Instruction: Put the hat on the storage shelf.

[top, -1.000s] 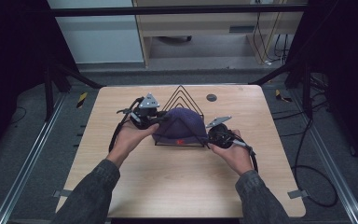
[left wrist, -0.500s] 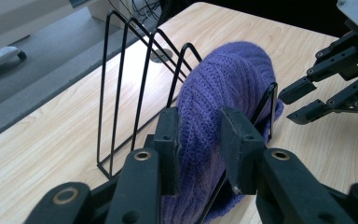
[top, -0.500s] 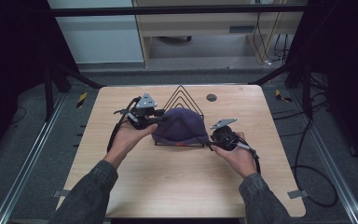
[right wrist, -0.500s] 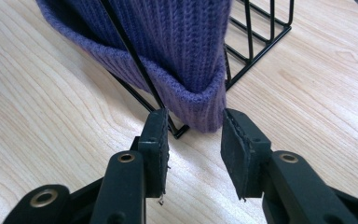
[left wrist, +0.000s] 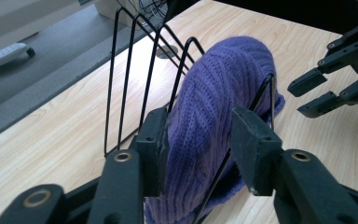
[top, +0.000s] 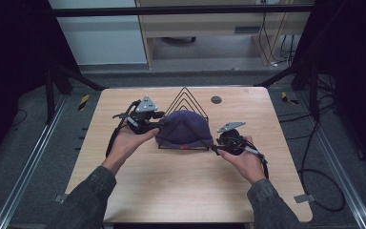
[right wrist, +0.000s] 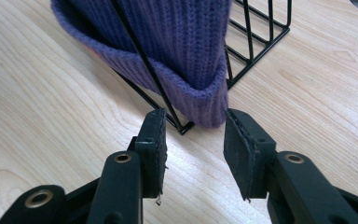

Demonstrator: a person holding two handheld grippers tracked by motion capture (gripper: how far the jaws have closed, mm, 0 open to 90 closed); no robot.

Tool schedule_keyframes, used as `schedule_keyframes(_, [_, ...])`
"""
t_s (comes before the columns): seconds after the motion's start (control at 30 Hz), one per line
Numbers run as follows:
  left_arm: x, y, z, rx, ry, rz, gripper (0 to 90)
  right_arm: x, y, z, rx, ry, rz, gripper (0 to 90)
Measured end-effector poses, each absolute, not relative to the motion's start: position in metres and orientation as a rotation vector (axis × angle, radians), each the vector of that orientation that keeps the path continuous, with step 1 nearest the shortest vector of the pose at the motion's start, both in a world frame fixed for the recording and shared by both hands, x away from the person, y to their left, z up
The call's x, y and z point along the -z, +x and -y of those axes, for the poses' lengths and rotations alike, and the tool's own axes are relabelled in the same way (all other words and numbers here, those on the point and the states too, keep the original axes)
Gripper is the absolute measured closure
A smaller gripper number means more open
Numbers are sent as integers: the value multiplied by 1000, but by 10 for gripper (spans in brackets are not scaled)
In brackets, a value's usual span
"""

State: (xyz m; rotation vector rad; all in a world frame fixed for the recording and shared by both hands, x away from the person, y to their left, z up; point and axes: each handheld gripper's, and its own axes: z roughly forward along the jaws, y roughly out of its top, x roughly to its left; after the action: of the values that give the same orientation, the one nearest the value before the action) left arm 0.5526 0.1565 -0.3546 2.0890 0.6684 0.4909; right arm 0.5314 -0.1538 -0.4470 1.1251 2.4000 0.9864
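Note:
A purple knit hat is draped over the near end of a black wire rack in the middle of the wooden table. My left gripper is at the hat's left side. In the left gripper view its jaws stand apart on either side of the hat and a rack wire. My right gripper is open just off the hat's lower right corner. Its jaws hold nothing, a short way from the hat's ribbed cuff and the rack's base corner.
A small dark round disc sits in the tabletop behind the rack on the right. Bare wood lies in front of the rack. The right gripper also appears at the far right of the left gripper view.
My right gripper has drawn back a little to the right, away from the hat. My left gripper has shifted slightly left. The hat stays on the rack.

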Motion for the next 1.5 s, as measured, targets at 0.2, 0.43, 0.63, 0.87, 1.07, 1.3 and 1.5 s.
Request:
schedule_keyframes(0.2, [353,548,-157,-498,2087,-670,529,443,528,155,-1002,1129,-2386,578])
schedule_keyframes(0.43, [355,543,-156,-508,2097,-675,444,437,524,153,-1053,1121,-2376,553])
schedule_keyframes(0.63, [355,537,-153,-516,2113,-667,377,431,520,150,-1071,1128,-2360,505])
schedule_keyframes(0.87, [353,528,-153,-525,2113,-702,211,422,513,146,-1101,1132,-2337,374])
schedule_keyframes(1.07, [353,513,-155,-484,2129,-719,99,404,499,141,-1132,1089,-2291,206])
schedule_keyframes(1.3, [352,489,-165,-457,2147,-693,64,389,477,147,-1175,1045,-2263,90])
schedule_keyframes(1.5, [358,469,-178,-452,2168,-667,49,392,462,155,-1164,1013,-2291,65])
